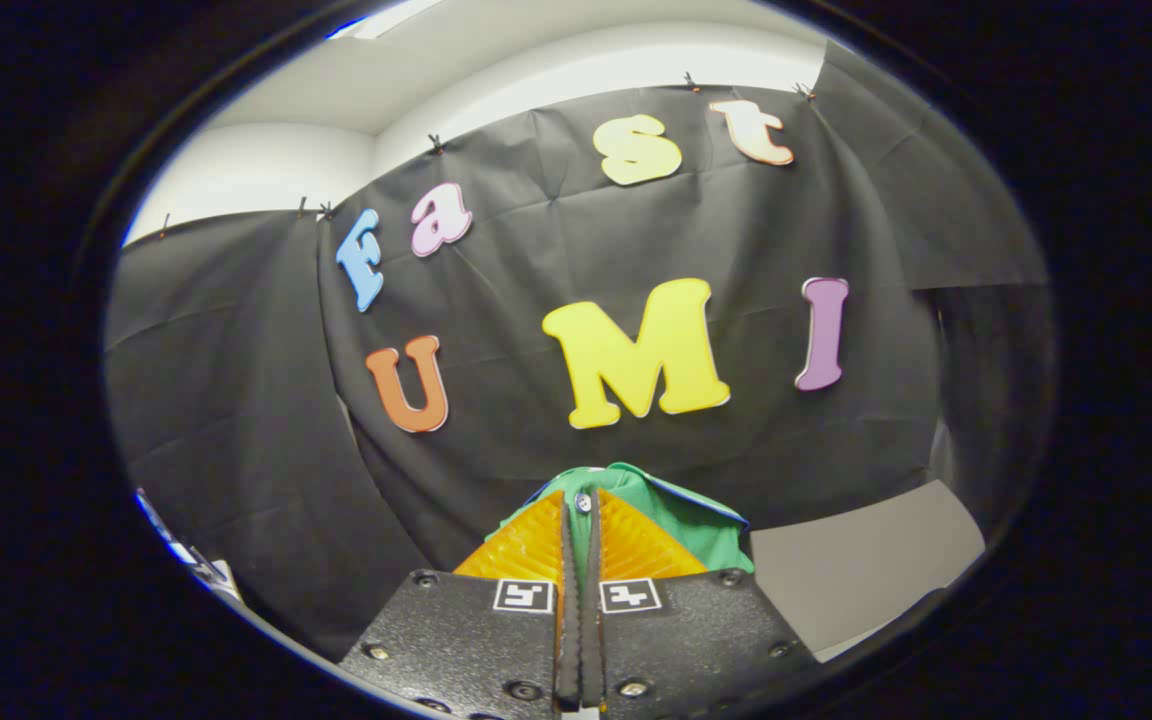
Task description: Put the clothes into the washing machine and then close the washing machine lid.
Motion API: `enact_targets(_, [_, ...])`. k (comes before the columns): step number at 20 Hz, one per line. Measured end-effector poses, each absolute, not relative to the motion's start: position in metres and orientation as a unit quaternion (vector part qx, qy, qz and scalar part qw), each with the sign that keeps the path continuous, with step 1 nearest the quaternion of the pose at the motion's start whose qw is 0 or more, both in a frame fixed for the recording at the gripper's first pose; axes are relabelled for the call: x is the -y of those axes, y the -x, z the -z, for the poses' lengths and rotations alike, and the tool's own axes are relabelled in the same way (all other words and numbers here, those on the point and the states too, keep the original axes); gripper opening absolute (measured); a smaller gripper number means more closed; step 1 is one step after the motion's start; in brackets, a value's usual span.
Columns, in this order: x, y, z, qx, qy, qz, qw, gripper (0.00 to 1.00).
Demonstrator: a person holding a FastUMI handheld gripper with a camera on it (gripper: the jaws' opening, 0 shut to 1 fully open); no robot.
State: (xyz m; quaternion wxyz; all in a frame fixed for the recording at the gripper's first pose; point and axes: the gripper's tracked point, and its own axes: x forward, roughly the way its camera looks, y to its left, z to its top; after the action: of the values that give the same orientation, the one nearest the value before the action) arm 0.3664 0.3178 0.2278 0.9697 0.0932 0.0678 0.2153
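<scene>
Clothes: one green garment (buttoned) pinched between closed tongs.

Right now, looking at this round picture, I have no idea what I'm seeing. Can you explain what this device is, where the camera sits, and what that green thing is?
This is a handheld two-finger gripper that a person carries; no robot arm is involved. The camera rides on it and looks forward along its fingers, hence the curved fisheye look. The two fingers are pressed together on a green garment, apparently a shirt with a button, lifted in the air. Behind hangs the booth's black cloth wall, and a pale flat surface lies lower, beyond the garment.
</scene>
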Motion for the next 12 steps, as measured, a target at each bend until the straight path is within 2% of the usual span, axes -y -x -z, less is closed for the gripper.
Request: enact_targets(12, [-0.409,-0.427,-0.119,-0.186,-0.075,-0.255,0.946,0.04])
